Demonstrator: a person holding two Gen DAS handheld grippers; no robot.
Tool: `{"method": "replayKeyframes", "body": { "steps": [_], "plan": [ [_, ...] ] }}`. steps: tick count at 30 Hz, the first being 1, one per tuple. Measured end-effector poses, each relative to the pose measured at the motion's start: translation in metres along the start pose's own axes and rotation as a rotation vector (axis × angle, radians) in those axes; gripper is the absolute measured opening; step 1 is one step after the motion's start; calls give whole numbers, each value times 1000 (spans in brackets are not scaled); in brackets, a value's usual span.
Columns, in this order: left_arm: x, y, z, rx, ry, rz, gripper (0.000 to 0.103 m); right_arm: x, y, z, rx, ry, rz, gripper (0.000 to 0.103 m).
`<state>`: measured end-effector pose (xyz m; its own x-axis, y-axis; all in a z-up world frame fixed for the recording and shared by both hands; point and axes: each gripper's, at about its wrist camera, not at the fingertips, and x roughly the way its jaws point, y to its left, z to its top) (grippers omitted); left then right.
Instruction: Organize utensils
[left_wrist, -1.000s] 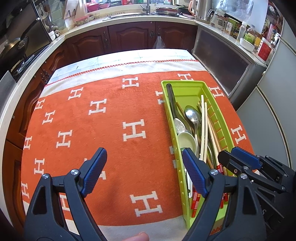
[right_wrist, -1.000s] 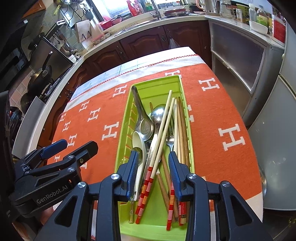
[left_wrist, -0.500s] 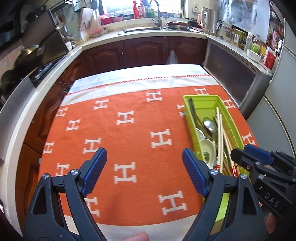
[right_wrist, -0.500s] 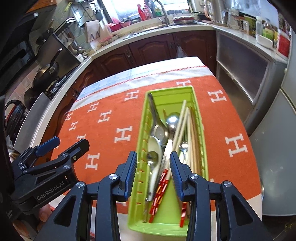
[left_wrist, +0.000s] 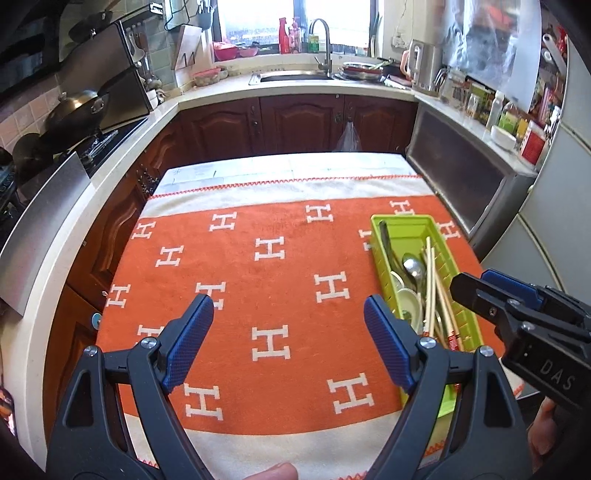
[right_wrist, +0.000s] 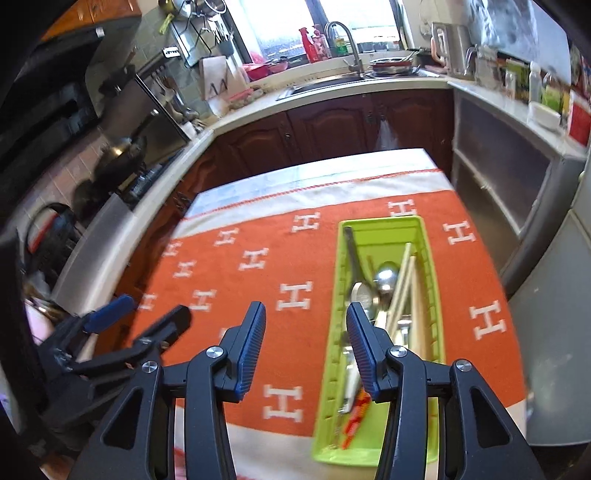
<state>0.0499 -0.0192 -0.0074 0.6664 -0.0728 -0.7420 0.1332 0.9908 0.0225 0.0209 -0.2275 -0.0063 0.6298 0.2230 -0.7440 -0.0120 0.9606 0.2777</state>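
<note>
Green tray (right_wrist: 424, 258) untouched: left tongs (left_wrist: 288, 345) wide, empty; right tongs (right_wrist: 306, 347) opening, empty.

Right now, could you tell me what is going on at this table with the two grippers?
A person holds a gripper in each hand above a table covered by an orange blanket. The utensils, spoons and chopsticks among them, lie together in a green tray on the blanket's right side. Neither gripper holds anything: the left gripper is wide open over bare blanket, and the right gripper is opening with nothing between its fingers, near the tray's left edge.
</note>
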Motion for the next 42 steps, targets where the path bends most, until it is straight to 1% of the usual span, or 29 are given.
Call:
{"method": "replayKeyframes", "body": {
  "steps": [3, 6, 9, 12, 15, 23, 30, 42],
  "plan": [
    [-13, 2, 3, -18, -13, 2, 82, -19, 12, 3, -37, -34, -1, 48],
    [-27, 6, 3, -30, -21, 33, 82, -39, 25, 3, -72, -70, 2, 53],
    [-40, 9, 3, -40, -44, 71, 82, -57, 36, 1, -100, -113, -16, 60],
    [-49, 12, 2, -48, -66, 87, 82, -67, 43, -3, -115, -129, -15, 63],
    [-53, 12, 0, -52, -69, 99, 82, -73, 47, -8, -118, -120, 0, 64],
    [-53, 12, -3, -59, -53, 102, 82, -75, 47, -15, -103, -100, 10, 65],
    [-48, 12, -4, -62, -42, 103, 82, -63, 42, -13, -87, -81, 14, 65],
    [-45, 13, -8, -68, -34, 109, 82, -55, 41, -17, -79, -67, 19, 65]
  ]
}}
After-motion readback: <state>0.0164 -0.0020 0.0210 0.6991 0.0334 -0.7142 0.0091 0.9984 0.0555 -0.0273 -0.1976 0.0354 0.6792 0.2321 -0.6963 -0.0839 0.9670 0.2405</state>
